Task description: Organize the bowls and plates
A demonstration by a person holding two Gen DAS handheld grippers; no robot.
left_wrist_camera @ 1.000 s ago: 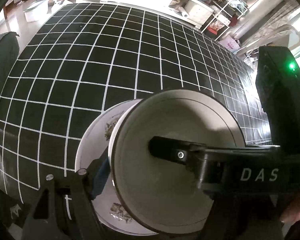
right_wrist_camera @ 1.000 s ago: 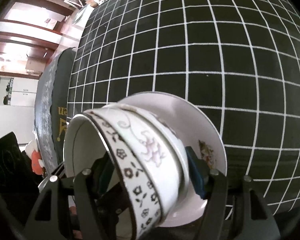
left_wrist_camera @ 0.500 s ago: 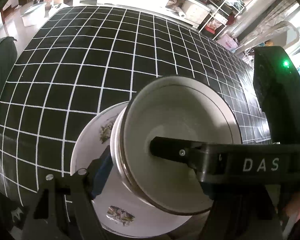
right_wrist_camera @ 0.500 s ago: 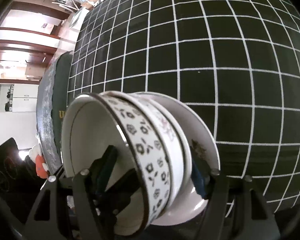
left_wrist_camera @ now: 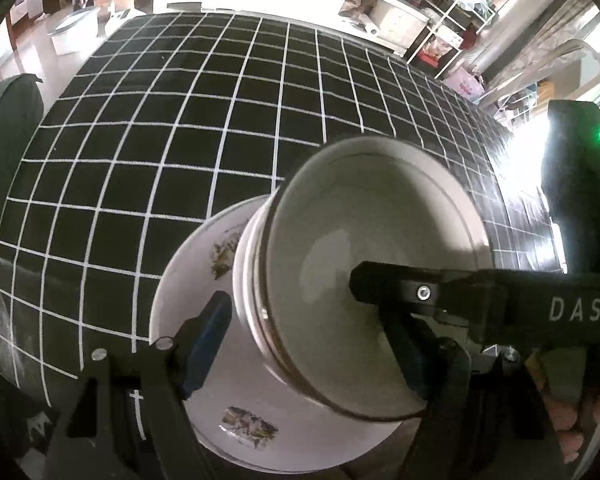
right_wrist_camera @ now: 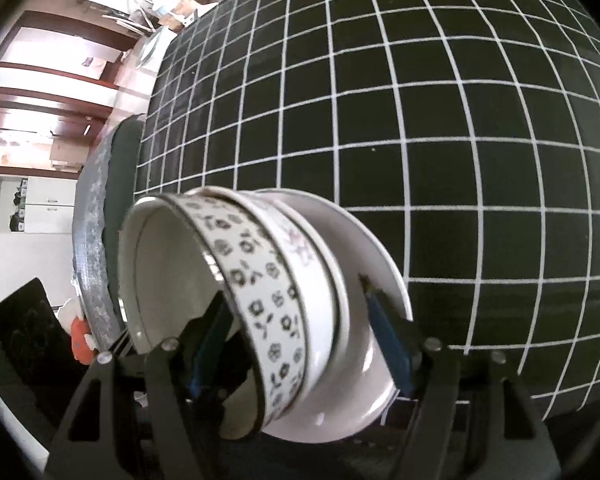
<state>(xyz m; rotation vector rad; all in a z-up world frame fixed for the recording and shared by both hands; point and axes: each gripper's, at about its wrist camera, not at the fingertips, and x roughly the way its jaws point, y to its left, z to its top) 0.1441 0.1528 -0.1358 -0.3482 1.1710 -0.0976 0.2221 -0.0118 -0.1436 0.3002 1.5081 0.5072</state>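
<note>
A white plate [left_wrist_camera: 204, 280] [right_wrist_camera: 374, 276] with flower prints lies near the front edge of the table. Two nested bowls stand on it. The top bowl [left_wrist_camera: 372, 220] [right_wrist_camera: 268, 292] has a black flower band; the lower bowl [left_wrist_camera: 246, 272] [right_wrist_camera: 300, 240] has a pink flower. My left gripper [left_wrist_camera: 308, 316] straddles the stack's left wall, one pad outside over the plate and one inside the top bowl. My right gripper [right_wrist_camera: 296, 304] straddles the opposite wall the same way, and its inner finger [left_wrist_camera: 420, 292] reaches across the bowl. Both stand wide, with small gaps at the outer pads.
A black cloth with a white grid [left_wrist_camera: 180, 120] [right_wrist_camera: 460, 120] covers the table. A dark green chair back [left_wrist_camera: 4, 140] [right_wrist_camera: 120, 184] stands at the left edge. Shelves and clutter [left_wrist_camera: 440, 20] lie beyond the far edge. A person's fingers [left_wrist_camera: 580, 420] show at lower right.
More of the plate now shows left of the bowls in the left wrist view. In the right wrist view, more of the top bowl's inside shows, and the outer pad stands slightly off the lower bowl.
</note>
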